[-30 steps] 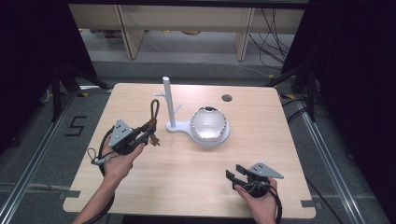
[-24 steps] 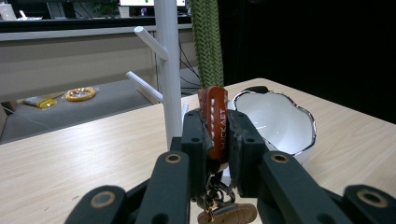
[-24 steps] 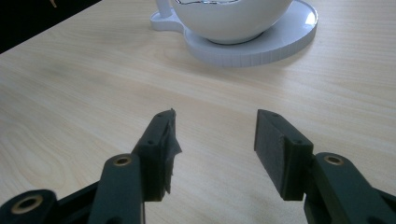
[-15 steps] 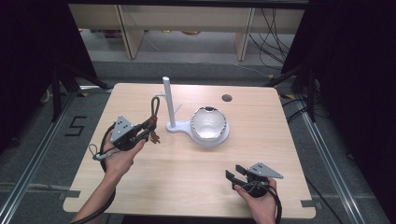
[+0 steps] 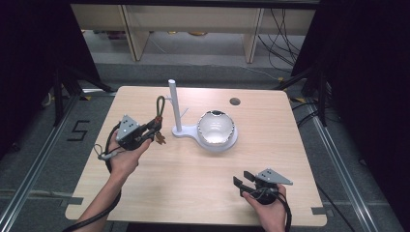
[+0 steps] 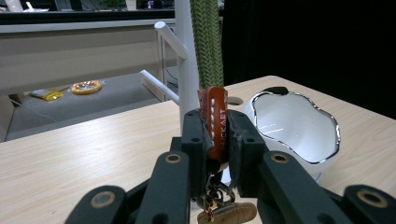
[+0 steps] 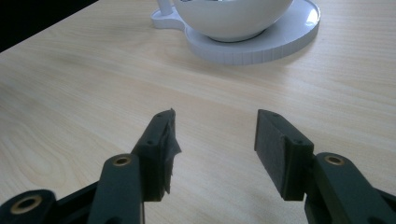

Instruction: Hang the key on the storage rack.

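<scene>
Dark curtains flank a pale wooden desk (image 5: 193,193), with grey floor and shelving beyond its far edge. From the high view, the left hand-held gripper (image 5: 153,128) sits near the left edge, clamped on a keychain (image 5: 159,116) whose green rope loop rises towards the white stand (image 5: 175,108) at the desk's middle. A white bowl (image 5: 216,127) rests on the stand's round base, just right of the post. The right hand-held gripper (image 5: 243,180) is near the front edge towards the right corner, its jaws apart with nothing between them.

Along the left hand-held gripper (image 6: 215,135), the pads pinch the keychain's (image 6: 215,121) brown leather tab; the green rope (image 6: 207,42) runs straight up in front of the stand's post (image 6: 187,60), and small metal pieces hang below the jaws. Just to the right stands the bowl (image 6: 294,126).

Along the right hand-held gripper (image 7: 215,135), the jaws stand wide over bare desk (image 7: 70,93), the bowl (image 7: 233,14) on its base well beyond them.
</scene>
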A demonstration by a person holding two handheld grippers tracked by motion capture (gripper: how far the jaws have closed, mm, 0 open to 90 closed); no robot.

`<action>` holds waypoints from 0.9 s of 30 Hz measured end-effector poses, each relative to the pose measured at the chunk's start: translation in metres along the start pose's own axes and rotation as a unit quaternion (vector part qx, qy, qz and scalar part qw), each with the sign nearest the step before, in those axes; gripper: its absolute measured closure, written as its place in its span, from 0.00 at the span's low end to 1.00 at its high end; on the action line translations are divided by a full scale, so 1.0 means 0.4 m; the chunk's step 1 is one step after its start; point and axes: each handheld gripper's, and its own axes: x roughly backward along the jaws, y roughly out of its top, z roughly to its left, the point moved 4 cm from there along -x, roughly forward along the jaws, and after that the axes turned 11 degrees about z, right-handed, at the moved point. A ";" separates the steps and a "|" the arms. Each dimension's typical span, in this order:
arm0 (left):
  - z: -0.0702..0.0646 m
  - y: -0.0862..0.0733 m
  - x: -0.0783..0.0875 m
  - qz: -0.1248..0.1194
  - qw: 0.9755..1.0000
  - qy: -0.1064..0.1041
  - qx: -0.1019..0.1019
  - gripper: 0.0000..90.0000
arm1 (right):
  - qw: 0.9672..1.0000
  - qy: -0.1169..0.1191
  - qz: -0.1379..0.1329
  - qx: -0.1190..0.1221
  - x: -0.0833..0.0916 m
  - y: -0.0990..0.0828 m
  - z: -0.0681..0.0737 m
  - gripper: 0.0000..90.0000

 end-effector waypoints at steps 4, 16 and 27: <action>0.014 0.000 -0.006 0.006 1.000 0.008 0.003 0.87 | 1.000 0.007 0.002 -0.007 0.000 0.000 0.005 0.54; 0.050 -0.020 -0.013 0.017 0.999 0.051 0.003 0.87 | 1.000 0.011 -0.006 -0.001 -0.006 0.000 0.003 0.54; 0.065 -0.023 -0.024 0.033 0.995 0.090 0.008 0.86 | 1.000 0.009 -0.004 -0.005 -0.004 0.000 0.006 0.54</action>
